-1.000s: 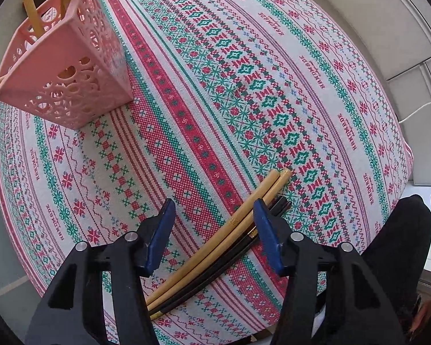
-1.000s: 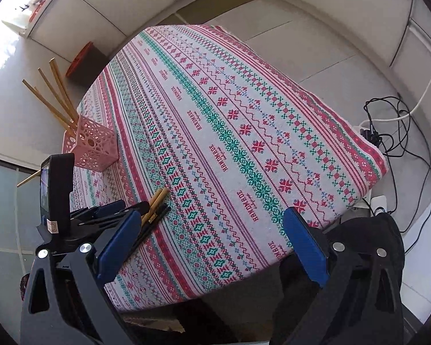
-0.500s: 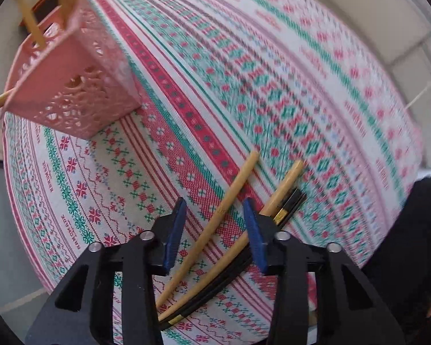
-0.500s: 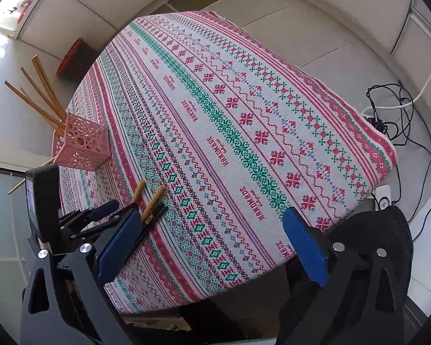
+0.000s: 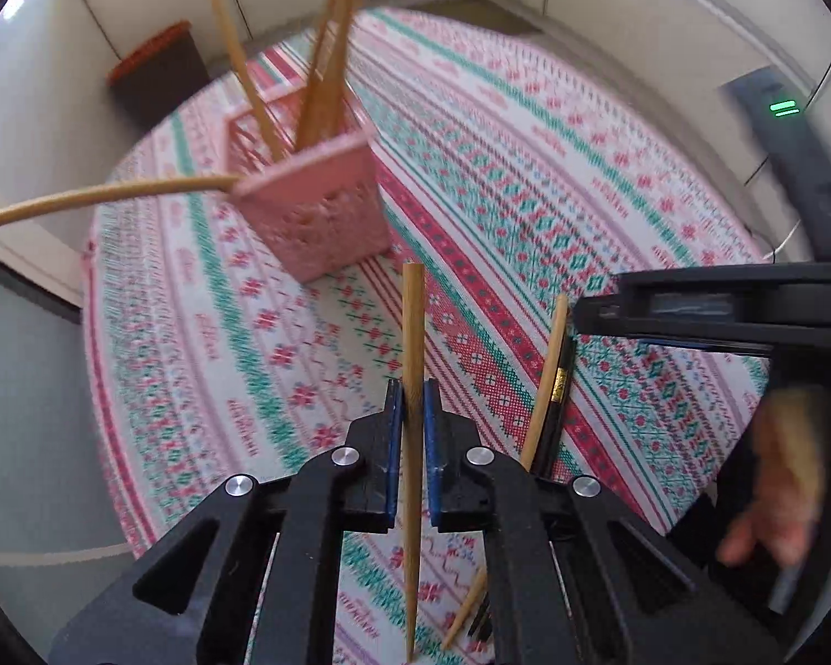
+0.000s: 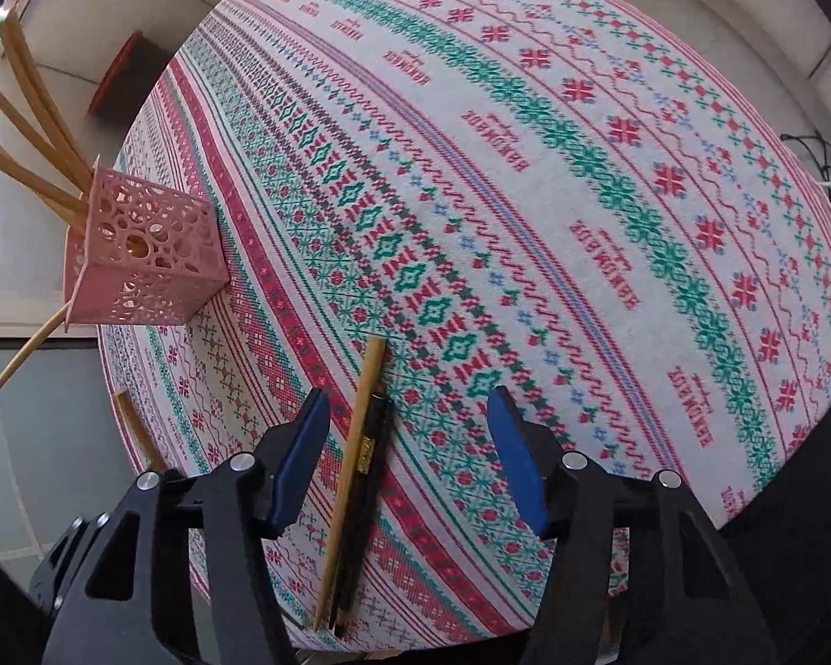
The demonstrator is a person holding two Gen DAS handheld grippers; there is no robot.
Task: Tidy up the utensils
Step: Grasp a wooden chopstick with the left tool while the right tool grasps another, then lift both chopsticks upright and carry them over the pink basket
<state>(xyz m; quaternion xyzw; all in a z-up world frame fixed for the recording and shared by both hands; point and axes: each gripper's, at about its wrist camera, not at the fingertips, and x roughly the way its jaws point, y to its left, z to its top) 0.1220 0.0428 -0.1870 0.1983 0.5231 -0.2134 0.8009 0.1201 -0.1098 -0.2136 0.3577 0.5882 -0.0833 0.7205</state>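
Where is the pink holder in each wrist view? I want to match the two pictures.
Left wrist: the pink holder stands upper centre-left, beyond the bamboo chopstick that the left gripper clamps.
Right wrist: it stands at the left edge, mid-height.
Shared landmark: the bamboo and black chopsticks lying together on the tablecloth.

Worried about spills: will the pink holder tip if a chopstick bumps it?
Probably fairly easily. The pink holder looks light, being perforated plastic, and its chopsticks lean far past the rim, making it top-heavy. Its flat base should resist gentle nudges.
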